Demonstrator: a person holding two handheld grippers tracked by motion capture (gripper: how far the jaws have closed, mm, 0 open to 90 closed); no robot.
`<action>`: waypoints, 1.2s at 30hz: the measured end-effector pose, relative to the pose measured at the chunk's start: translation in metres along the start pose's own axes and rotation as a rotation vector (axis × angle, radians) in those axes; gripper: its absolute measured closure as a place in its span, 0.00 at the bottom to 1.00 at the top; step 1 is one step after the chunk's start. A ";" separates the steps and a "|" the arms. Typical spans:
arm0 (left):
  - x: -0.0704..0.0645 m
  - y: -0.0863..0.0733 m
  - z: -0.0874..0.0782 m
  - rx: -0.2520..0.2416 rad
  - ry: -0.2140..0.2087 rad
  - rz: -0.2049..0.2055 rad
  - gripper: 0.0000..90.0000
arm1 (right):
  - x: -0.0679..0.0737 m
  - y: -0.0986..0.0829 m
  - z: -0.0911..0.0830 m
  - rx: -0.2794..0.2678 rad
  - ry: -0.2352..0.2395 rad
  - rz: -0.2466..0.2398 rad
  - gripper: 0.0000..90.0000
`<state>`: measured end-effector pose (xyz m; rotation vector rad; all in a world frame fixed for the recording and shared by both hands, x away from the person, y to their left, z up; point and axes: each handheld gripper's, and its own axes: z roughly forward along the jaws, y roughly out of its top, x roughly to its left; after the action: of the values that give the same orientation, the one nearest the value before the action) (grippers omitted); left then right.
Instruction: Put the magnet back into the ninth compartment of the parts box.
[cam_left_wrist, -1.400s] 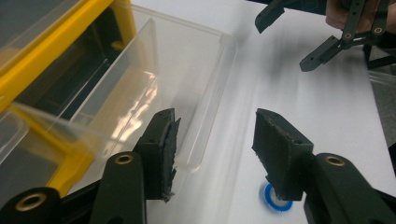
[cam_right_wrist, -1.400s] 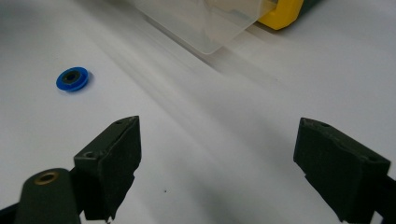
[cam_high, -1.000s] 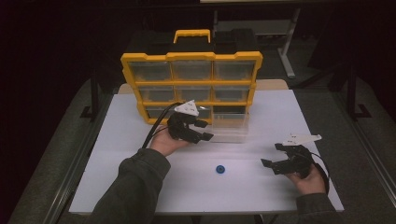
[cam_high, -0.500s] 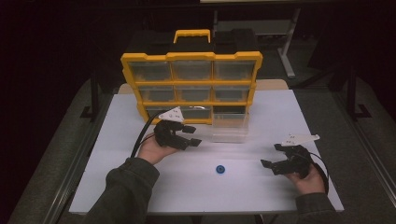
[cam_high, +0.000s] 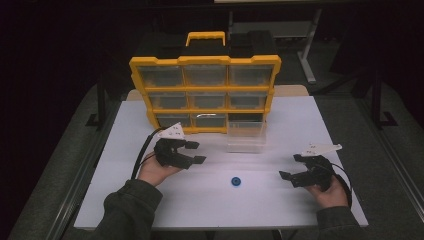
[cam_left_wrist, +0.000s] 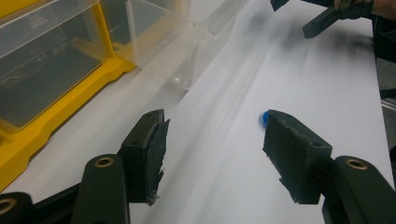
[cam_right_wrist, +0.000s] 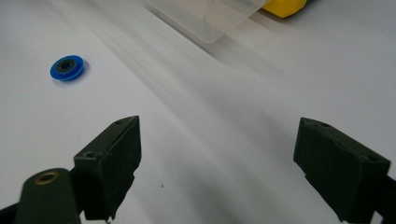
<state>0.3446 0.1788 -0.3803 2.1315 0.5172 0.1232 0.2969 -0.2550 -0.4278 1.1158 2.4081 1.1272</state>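
while both grippers gape, blue ring (cam_high: 235, 181) lies between.

Table (cam_high: 125, 200): drawer cabinet (cam_high: 205, 90) upright at the far edge, centre. One drawer (cam_high: 245, 136) pulled out, lying on the table just before the cabinet's lower right bay. Small ring (cam_high: 235, 181) nearer the front, between left tool (cam_high: 192, 152) and right tool (cam_high: 290, 166).

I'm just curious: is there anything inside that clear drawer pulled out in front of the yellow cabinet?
The clear drawer looks empty in the high view; the white table shows through its walls. Its back end sits inside the yellow cabinet, so that part is hard to judge. The blue ring lies outside it.
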 end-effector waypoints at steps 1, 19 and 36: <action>-0.001 -0.001 -0.001 -0.002 0.008 0.000 0.42 | 0.000 0.000 0.000 0.001 -0.002 -0.002 0.16; -0.004 -0.030 -0.021 -0.004 0.076 -0.043 0.41 | 0.003 0.001 0.000 0.002 0.008 -0.018 0.16; -0.010 -0.051 -0.048 -0.017 0.126 -0.073 0.38 | 0.008 0.003 0.001 0.007 0.016 -0.046 0.16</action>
<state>0.3057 0.2369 -0.3922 2.0945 0.6646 0.2210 0.2934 -0.2474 -0.4258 1.0523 2.4387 1.1178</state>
